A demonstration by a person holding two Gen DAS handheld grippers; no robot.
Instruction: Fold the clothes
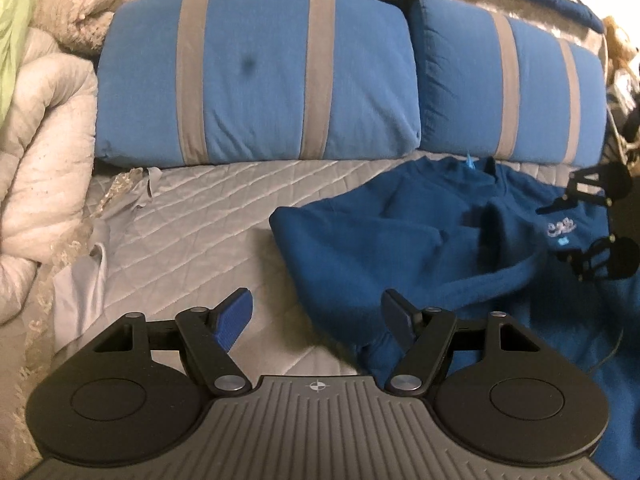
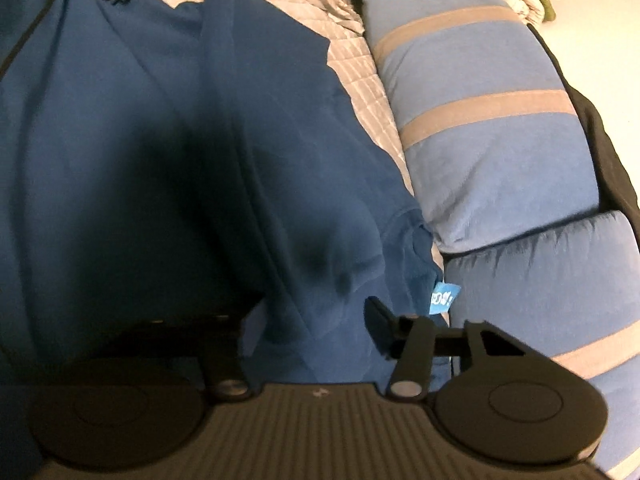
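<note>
Blue sweatshirt [image 1: 400, 232] rumpled on the bed [image 1: 208, 208], below the pillows [image 1: 256, 76].
Left tongs [image 1: 316, 316] spread, empty; right tongs [image 2: 312, 332] among cloth, grip indiscernible. Judged mid-arranging: flattening, then folding.

1. Bare quilted bed [image 1: 208, 216] lies open ahead of the left tool [image 1: 316, 316], whose fingers stand wide apart, between the sweatshirt [image 1: 400, 240] and the bedding at the left.
2. Two pillows [image 1: 256, 76] wall off the far side (no gap between them).
3. Heaped blankets [image 1: 44, 128] close the left edge.
4. The crumpled sweatshirt fills the right half, its neck touching the pillows.
5. The right tool [image 1: 588, 224] sits over the sweatshirt, cloth draped over its left finger; the pillows stand just beside it.
</note>
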